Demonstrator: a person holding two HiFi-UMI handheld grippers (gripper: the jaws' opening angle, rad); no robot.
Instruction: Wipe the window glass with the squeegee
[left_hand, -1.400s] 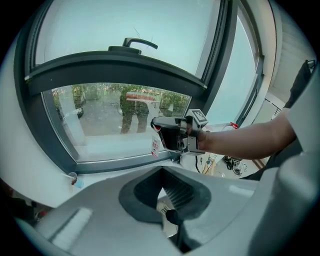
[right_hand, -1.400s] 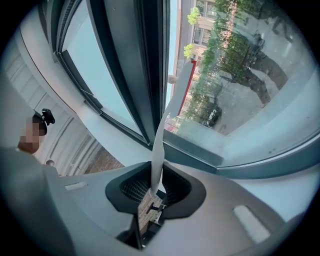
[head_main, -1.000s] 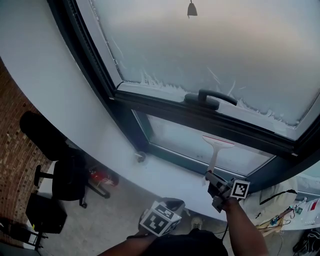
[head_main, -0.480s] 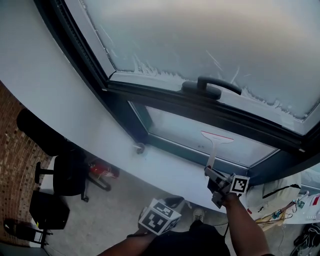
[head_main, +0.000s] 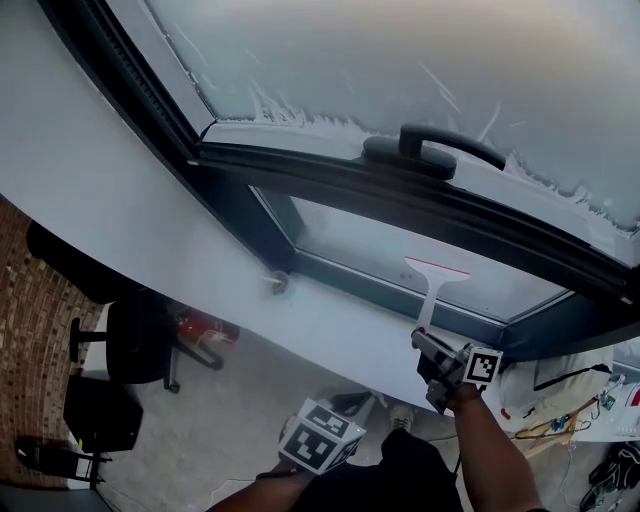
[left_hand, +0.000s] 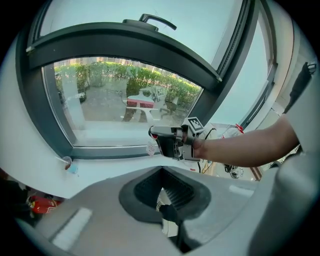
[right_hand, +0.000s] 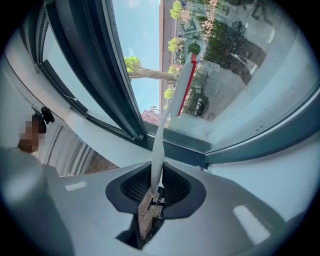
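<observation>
The left hand-held gripper (left_hand: 162, 197) hangs low, well away from the window. Its jaws are a little apart with nothing between them. From the head view its jaws are hidden, and only its marker cube shows.

Further right, the right hand-held gripper (right_hand: 154, 194) is squeezed tight on the handle of the white plastic squeegee with a red blade (head_main: 433, 283). The blade looks to lie against the clear lower window glass (head_main: 360, 245), just above the dark bottom frame bar (head_main: 350, 282). There is lots of bare glass to its left. There is less to its right before the frame corner.

The frosted upper pane (head_main: 400, 50) is cut off at the top. The squeegee sits on nearly the same spot of glass as half a second ago.
</observation>
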